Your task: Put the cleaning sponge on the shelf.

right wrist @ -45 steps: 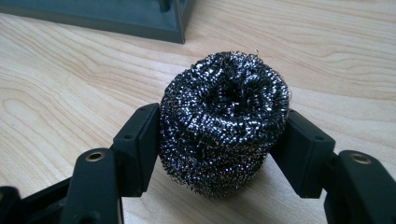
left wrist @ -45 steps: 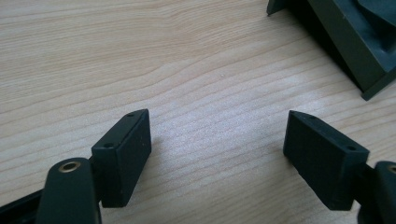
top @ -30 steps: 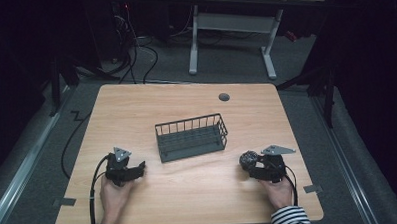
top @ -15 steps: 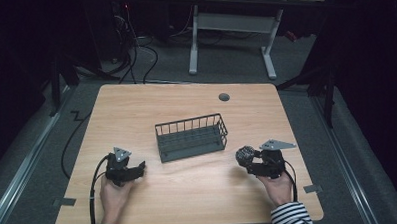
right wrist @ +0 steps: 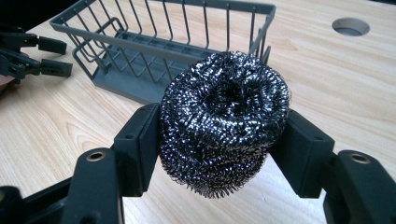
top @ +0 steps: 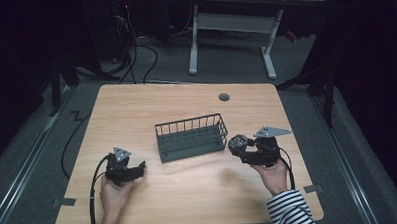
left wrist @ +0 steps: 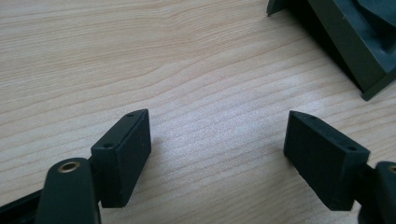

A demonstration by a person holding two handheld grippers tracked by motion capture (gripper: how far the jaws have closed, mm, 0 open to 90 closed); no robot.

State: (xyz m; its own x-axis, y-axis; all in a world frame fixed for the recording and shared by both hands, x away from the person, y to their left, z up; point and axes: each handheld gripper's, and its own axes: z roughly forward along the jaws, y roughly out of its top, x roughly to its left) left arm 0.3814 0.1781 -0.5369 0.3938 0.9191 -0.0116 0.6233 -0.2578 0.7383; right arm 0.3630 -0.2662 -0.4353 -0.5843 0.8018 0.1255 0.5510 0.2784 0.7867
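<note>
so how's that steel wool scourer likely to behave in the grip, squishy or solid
Probably springy: the steel wool scourer is a loose coil of thin wire, and the right gripper has its pads pressed into both sides. Likely light for its bulk, being mostly air. The rough wire should snag the pads rather than slip, and might catch on the wire basket too.

A light wooden table (top: 189, 202) is standing on grey carpet, carrying a dark wire basket (top: 191, 137) near its middle. A round grommet hole (top: 224, 97) is sitting toward the far edge, right of centre. Grey tape tabs (top: 60, 202) are marking the near corners.
</note>
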